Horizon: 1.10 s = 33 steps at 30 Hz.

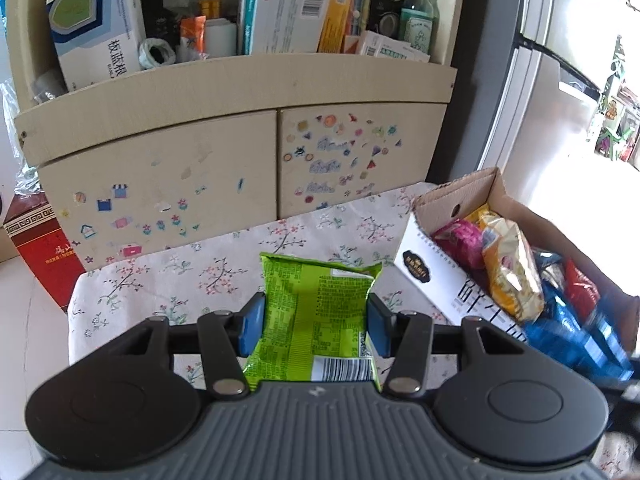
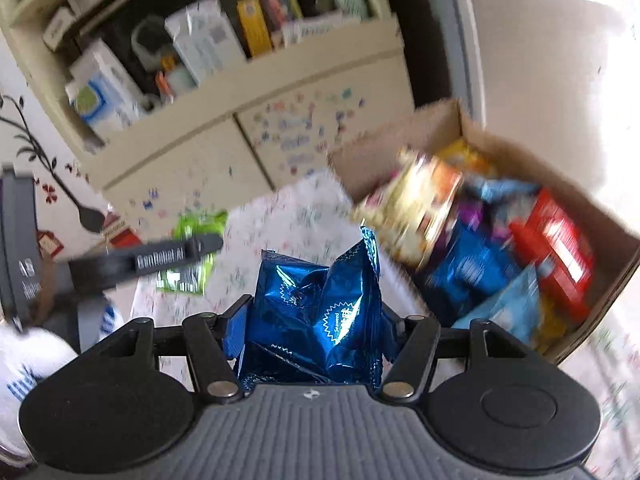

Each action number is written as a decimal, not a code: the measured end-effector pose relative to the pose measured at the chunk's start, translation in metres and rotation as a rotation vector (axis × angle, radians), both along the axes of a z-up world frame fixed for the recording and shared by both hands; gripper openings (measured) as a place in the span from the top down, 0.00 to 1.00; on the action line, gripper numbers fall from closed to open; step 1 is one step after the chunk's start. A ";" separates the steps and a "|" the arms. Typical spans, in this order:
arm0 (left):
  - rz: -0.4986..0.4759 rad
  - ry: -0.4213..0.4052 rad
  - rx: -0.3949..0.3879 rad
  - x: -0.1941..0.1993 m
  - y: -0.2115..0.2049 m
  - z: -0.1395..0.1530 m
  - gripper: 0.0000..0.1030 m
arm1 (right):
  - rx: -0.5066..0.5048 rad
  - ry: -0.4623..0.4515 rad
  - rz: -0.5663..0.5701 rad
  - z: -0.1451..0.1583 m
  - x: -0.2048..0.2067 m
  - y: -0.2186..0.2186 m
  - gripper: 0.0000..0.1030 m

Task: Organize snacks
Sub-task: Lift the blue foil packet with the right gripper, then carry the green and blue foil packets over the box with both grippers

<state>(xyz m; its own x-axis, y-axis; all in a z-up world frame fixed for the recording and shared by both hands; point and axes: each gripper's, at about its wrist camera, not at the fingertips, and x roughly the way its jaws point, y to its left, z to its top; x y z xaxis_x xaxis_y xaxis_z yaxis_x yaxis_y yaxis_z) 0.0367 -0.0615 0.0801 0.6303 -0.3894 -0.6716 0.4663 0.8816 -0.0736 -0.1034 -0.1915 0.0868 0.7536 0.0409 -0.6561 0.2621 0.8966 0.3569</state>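
My left gripper (image 1: 316, 316) is shut on a green snack packet (image 1: 316, 300), held above the floral tablecloth (image 1: 180, 280). My right gripper (image 2: 312, 320) is shut on a shiny blue foil snack bag (image 2: 320, 308), held just left of the cardboard box (image 2: 600, 208). That box, also in the left wrist view (image 1: 448, 200), holds several snack packs: yellow (image 1: 512, 272), pink, blue and red. The left gripper and its green packet (image 2: 192, 232) show at the left of the blurred right wrist view.
A beige cabinet with stickered doors (image 1: 240, 168) stands behind the table, its shelf crowded with boxes and a glass bottle (image 1: 418, 12). A red box (image 1: 44, 252) sits on the floor at left. A bright window (image 1: 580, 80) is at right.
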 end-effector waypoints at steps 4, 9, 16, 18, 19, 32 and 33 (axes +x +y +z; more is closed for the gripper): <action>-0.033 -0.012 -0.031 -0.005 -0.013 0.008 0.50 | -0.029 -0.049 -0.032 0.021 -0.001 -0.023 0.34; -0.099 -0.041 -0.073 -0.015 -0.033 0.020 0.50 | -0.087 -0.095 -0.078 0.041 -0.002 -0.054 0.34; -0.190 -0.076 -0.121 -0.030 -0.058 0.031 0.50 | -0.075 -0.134 -0.174 0.048 -0.006 -0.099 0.34; -0.217 -0.085 -0.134 -0.035 -0.067 0.034 0.50 | -0.056 -0.134 -0.196 0.045 -0.007 -0.109 0.33; -0.229 -0.090 -0.140 -0.037 -0.070 0.035 0.50 | -0.046 -0.132 -0.205 0.044 -0.008 -0.112 0.34; -0.368 -0.083 -0.177 -0.054 -0.123 0.024 0.50 | 0.017 -0.107 -0.230 0.033 0.003 -0.138 0.34; -0.375 -0.079 -0.178 -0.054 -0.127 0.023 0.50 | 0.017 -0.106 -0.226 0.032 0.003 -0.138 0.34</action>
<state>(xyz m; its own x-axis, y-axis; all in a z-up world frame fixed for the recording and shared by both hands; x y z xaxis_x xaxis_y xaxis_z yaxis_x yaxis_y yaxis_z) -0.0177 -0.1884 0.1026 0.4697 -0.7074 -0.5281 0.7630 0.6262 -0.1603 -0.1000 -0.3299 0.1192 0.8094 -0.1262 -0.5735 0.4158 0.8129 0.4079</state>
